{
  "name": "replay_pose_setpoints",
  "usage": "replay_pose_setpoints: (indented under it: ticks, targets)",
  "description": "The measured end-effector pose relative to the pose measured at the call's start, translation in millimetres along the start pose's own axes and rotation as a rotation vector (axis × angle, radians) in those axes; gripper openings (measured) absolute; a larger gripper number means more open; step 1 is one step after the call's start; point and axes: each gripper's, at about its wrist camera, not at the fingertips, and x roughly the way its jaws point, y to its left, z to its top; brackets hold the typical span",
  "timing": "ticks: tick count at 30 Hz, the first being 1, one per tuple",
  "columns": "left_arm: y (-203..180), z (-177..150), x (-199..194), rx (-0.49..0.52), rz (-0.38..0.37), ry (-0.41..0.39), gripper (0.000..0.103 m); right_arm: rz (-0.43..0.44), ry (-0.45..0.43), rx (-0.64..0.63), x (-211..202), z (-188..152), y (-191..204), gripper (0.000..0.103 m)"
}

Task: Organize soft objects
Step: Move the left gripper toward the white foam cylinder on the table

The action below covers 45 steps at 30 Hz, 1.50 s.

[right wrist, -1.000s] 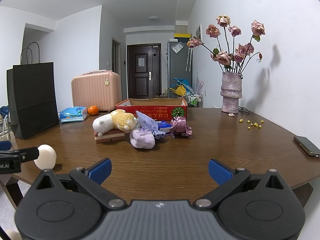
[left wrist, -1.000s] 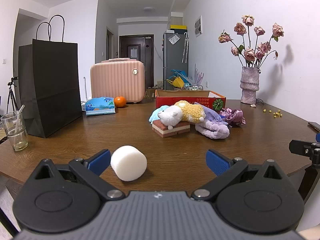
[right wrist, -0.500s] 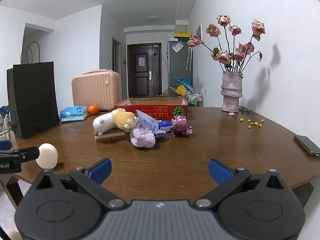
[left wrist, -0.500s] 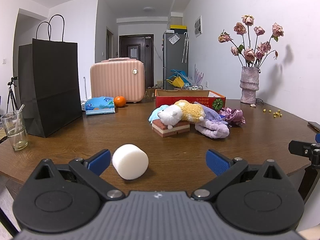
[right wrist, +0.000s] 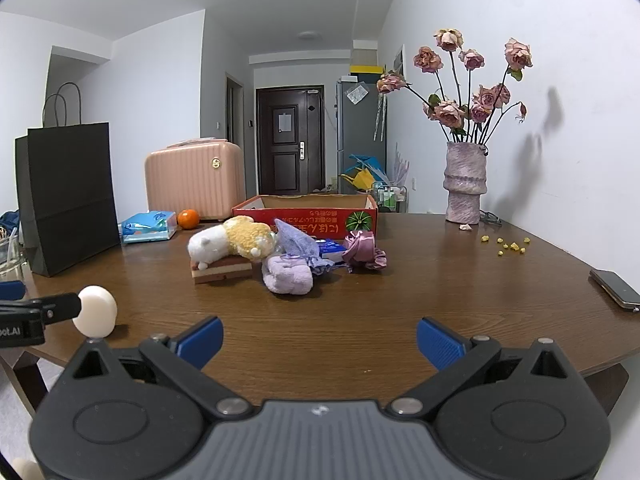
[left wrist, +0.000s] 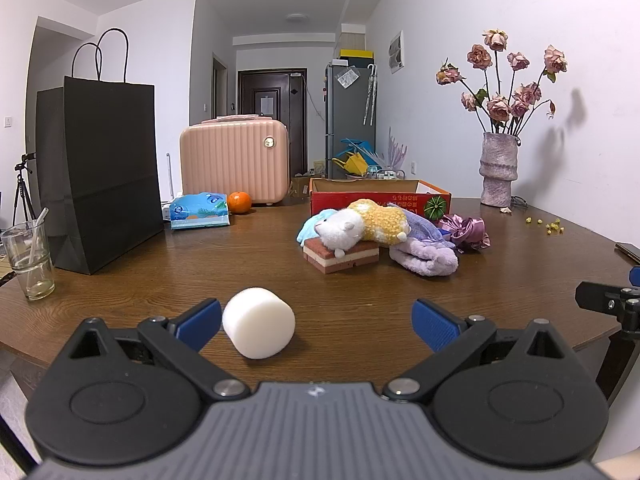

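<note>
White foam, shaped as a short cylinder (left wrist: 259, 323), lies on its side on the brown wooden table (left wrist: 224, 264), near the table's front edge and just beside the inner face of the left gripper's (left wrist: 316, 322) left blue fingertip; whether the two touch cannot be told. The left gripper is spread wide, its other fingertip well apart from the cylinder, and nothing is pinched between them. From the right wrist view the same cylinder (right wrist: 96, 311) shows at the far left, next to the dark tip of the left gripper. The right gripper (right wrist: 319, 338) is also spread wide over bare table and holds nothing. Farther back, near the middle of the table, sits a heap of soft things: a white and yellow plush animal (left wrist: 362, 226) lies across a layered brown and cream sponge block (left wrist: 340, 255), a lilac fuzzy sock (left wrist: 425, 256) rests just to its right, a mauve satin scrunchie (left wrist: 464, 231) lies beyond the sock, and a pale blue cloth (left wrist: 316, 225) peeks out behind the plush. A red cardboard box (left wrist: 380, 198) with an open top stands right behind the heap. To the left stand a black paper bag (left wrist: 100, 176), a drinking glass (left wrist: 29, 258), a blue tissue pack (left wrist: 199, 211), an orange (left wrist: 239, 202) and a pink suitcase (left wrist: 234, 164). A vase of dried roses (left wrist: 498, 168) stands by the right wall, and a phone (right wrist: 614, 290) lies at the table's right edge.
</note>
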Motion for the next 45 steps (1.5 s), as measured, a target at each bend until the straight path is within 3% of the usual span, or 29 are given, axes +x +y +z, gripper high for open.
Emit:
replay_pose_setpoints:
  ticks: [27,45]
  targets:
    - [5,-5,15,-0.034,0.011,0.019,0.103,0.022,0.033,-0.015,25,-5,8,0.103]
    - [24,-9,58,-0.05,0.1,0.042,0.103,0.032,0.026,-0.021,51,5,9,0.103]
